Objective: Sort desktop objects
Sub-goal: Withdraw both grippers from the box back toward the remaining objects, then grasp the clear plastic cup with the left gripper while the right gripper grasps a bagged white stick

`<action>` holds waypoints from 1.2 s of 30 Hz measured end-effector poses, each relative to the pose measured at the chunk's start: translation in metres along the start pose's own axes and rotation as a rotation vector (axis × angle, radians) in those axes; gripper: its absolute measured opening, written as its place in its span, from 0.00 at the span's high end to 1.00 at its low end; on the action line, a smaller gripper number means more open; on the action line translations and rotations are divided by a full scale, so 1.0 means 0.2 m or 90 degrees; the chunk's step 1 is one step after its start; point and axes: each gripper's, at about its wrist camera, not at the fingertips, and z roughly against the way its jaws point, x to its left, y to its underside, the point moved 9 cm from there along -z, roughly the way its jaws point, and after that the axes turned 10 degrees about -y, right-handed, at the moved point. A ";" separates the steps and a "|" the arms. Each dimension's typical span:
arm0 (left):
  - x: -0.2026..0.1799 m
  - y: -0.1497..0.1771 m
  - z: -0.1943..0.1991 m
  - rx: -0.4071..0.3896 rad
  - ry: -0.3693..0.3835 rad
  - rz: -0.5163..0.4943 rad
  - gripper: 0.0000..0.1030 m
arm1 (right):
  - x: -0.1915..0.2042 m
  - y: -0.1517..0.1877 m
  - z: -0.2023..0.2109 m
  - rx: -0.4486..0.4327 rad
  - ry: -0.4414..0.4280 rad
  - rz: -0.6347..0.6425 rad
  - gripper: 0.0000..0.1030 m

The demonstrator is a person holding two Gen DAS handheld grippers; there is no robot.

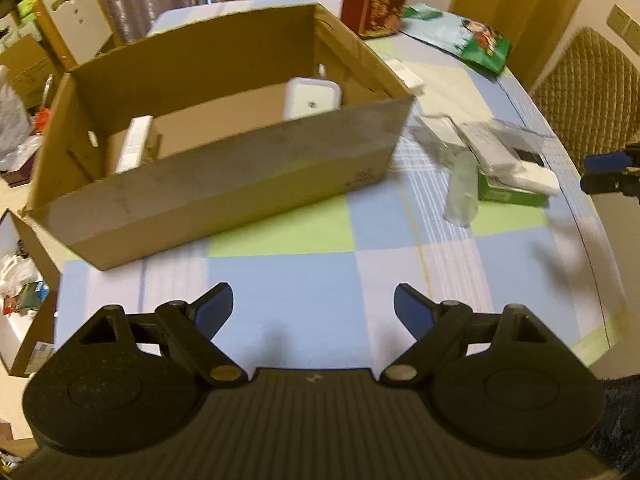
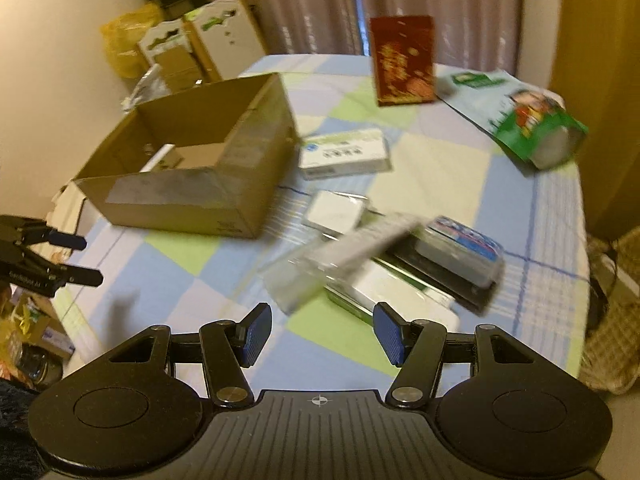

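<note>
1. The cardboard box (image 1: 224, 168) sits open-topped on the checked table (image 1: 288, 280), with a white case (image 1: 312, 98) inside.
2. Left gripper (image 1: 314, 312) and right gripper (image 2: 322, 334) both gape, empty.
3. Only the right view shows the white-green packet (image 2: 344, 154) beside the box.
</note>
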 end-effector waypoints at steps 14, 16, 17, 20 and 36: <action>-0.58 -0.20 -0.17 -0.047 0.119 -0.184 0.34 | -0.29 0.10 0.12 -0.018 0.048 -0.113 0.42; -0.67 -0.26 -0.21 -0.056 0.138 -0.205 0.37 | -0.33 0.11 0.14 -0.022 0.055 -0.125 0.42; -0.71 -0.29 -0.23 -0.058 0.146 -0.216 0.37 | -0.34 0.11 0.15 -0.023 0.057 -0.131 0.42; -0.81 -0.35 -0.30 -0.055 0.157 -0.248 0.37 | -0.38 0.13 0.18 -0.026 0.065 -0.145 0.42; -0.95 -0.44 -0.59 -0.001 0.147 -0.274 0.73 | -0.48 -0.03 0.12 -0.062 -0.004 -0.234 0.42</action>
